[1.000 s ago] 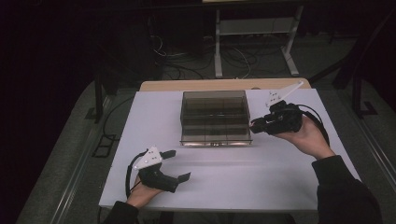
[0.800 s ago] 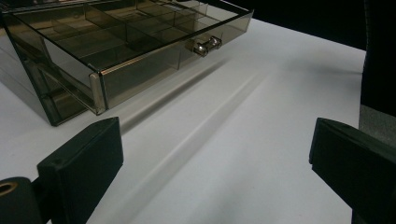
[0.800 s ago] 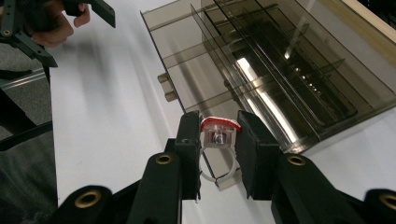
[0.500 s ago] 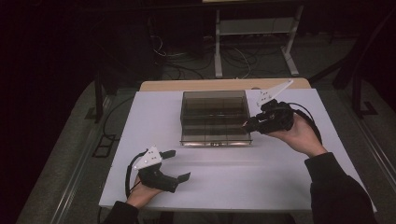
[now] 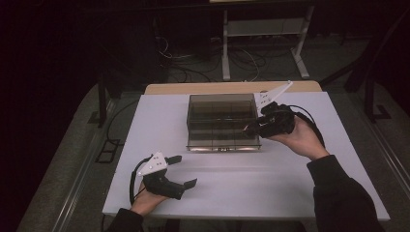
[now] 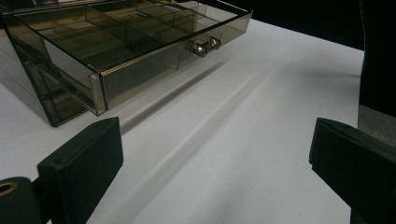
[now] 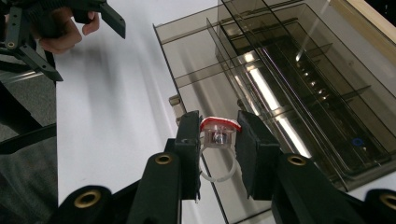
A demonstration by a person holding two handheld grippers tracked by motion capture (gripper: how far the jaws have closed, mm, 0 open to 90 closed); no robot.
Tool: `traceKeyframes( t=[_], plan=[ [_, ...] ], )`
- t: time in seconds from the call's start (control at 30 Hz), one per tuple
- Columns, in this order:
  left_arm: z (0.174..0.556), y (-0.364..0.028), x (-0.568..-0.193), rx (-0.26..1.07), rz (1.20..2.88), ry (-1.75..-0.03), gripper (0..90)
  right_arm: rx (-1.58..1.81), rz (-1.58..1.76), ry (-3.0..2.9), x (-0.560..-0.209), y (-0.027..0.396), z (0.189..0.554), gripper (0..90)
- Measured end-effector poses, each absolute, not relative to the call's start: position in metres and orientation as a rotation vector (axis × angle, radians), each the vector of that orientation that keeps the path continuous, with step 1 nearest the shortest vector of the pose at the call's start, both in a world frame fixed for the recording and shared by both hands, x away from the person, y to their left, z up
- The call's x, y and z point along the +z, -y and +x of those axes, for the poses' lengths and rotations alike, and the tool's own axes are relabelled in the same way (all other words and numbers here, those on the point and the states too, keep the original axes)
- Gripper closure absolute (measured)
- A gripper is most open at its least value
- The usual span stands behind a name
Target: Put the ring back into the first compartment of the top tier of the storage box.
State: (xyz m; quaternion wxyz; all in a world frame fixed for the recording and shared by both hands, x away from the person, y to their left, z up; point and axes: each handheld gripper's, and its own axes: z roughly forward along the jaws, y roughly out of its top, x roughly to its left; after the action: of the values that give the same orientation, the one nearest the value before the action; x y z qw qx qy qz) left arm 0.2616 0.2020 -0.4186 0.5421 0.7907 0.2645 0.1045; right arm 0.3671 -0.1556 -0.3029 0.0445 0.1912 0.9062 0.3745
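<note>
A smoked clear drawer box (image 5: 221,112) stands at the middle of the white table (image 5: 241,183), its compartmented drawer (image 7: 261,88) pulled out, with a metal knob (image 6: 205,45) on the front. My right gripper (image 7: 217,140) is shut on a small clear plastic ring with a red top (image 7: 217,133) and holds it over the drawer's near edge. In the high view the right gripper (image 5: 251,127) reaches in from the box's right side. Near the table's front left, my left gripper (image 5: 185,170) rests with its jaws wide open (image 6: 215,158) and nothing between them.
The far table edge shows a wooden strip (image 5: 232,88) behind the box. Beyond the table stand a white metal frame (image 5: 263,36) and loose cables (image 5: 183,53) on the dark floor. A dark sleeve (image 5: 343,193) crosses the front right of the table.
The right gripper has shifted a little to the left, onto the box's right edge, with the ring still held. The left gripper has stayed put.
</note>
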Motion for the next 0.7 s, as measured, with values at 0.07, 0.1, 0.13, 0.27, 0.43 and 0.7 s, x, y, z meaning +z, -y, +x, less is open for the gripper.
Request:
traceKeyframes(
  t=[0.07,0.1,0.13,0.27,0.43,0.7],
  plan=[
    [0.262,-0.202,-0.419,0.247,1.878,-0.628,2.2,1.143,0.576,-2.773,-0.303,0.153,0.368,70.1],
    [0.262,-0.202,-0.419,0.247,1.878,-0.628,2.2,1.143,0.575,-2.774,-0.303,0.152,0.368,70.1],
    [0.262,-0.202,-0.419,0.247,1.877,-0.628,2.2,1.143,0.572,-2.775,-0.303,0.150,0.368,70.1],
    [0.262,-0.202,-0.418,0.247,1.875,-0.627,2.2,1.141,0.563,-2.779,-0.304,0.146,0.371,70.1],
    [0.261,-0.202,-0.418,0.246,1.875,-0.626,2.3,1.139,0.558,-2.787,-0.306,0.141,0.373,70.1],
    [0.261,-0.203,-0.418,0.246,1.873,-0.624,2.2,1.131,0.547,-2.800,-0.310,0.132,0.378,70.1]
  ],
)
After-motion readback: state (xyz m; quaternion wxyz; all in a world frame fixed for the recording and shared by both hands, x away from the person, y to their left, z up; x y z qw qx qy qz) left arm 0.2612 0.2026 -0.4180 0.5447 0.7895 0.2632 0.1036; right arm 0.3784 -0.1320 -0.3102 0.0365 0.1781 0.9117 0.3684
